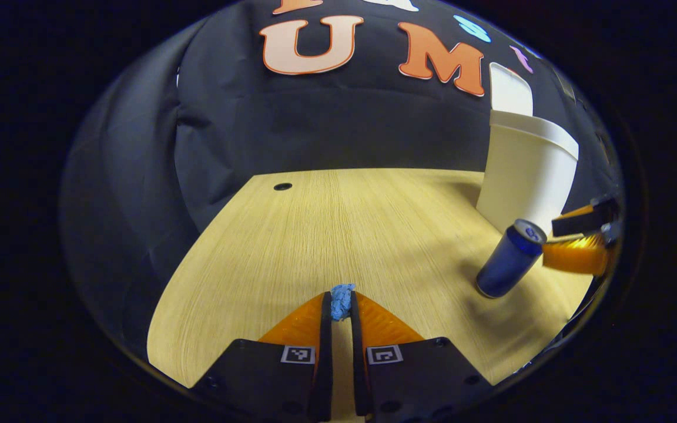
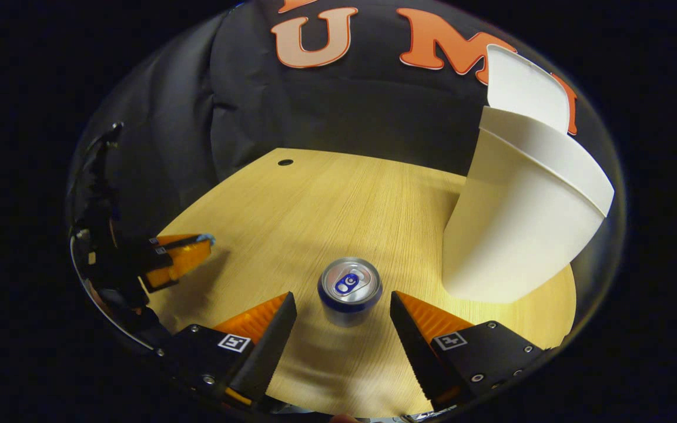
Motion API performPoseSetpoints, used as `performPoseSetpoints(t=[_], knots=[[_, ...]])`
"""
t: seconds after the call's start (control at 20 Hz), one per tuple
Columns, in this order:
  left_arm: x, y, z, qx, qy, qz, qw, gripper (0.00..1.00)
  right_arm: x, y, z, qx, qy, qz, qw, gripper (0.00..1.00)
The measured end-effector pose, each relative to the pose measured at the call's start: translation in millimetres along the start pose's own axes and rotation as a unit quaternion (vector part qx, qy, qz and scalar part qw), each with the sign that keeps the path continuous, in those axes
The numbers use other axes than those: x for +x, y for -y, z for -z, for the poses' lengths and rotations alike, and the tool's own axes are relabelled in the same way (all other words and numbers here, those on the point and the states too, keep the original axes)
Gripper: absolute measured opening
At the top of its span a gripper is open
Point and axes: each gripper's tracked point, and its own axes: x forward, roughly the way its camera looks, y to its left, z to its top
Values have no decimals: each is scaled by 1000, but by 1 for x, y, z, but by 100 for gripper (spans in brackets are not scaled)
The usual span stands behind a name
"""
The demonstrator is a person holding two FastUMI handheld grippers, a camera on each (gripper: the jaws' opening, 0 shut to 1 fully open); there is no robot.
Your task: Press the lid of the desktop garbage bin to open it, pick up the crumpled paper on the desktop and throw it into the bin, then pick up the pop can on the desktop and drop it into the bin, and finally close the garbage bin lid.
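In the left gripper view my left gripper (image 1: 341,305) is shut on a small blue crumpled paper (image 1: 342,301), held just above the wooden desktop (image 1: 338,235). The white garbage bin (image 1: 523,170) stands at the far right with its lid (image 1: 510,89) up. A blue pop can (image 1: 510,258) stands upright in front of it, with the right gripper (image 1: 579,241) close beside it. In the right gripper view my right gripper (image 2: 343,302) is open, and the pop can (image 2: 349,291) sits between its fingertips, untouched. The bin (image 2: 520,223) is to the right, lid (image 2: 523,88) raised. The left gripper (image 2: 188,252) is at the far left.
A small round hole (image 1: 282,186) is set in the desktop near its far left corner. Black cloth hangs behind the desktop and along its left side. Bare wood lies between the two grippers.
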Motion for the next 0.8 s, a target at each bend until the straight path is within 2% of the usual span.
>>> performPoseSetpoints(t=[0.4,0.65,0.8], knots=[[-23,-17,-40,-1,31,-13,999,18,41,1,3,-28,-12,4,1000,98],[-27,-13,-59,4,42,-8,999,18,58,4,7,-30,-18,15,999,97],[-27,-7,-71,9,48,-3,999,18,57,8,6,-4,-27,12,1000,81]])
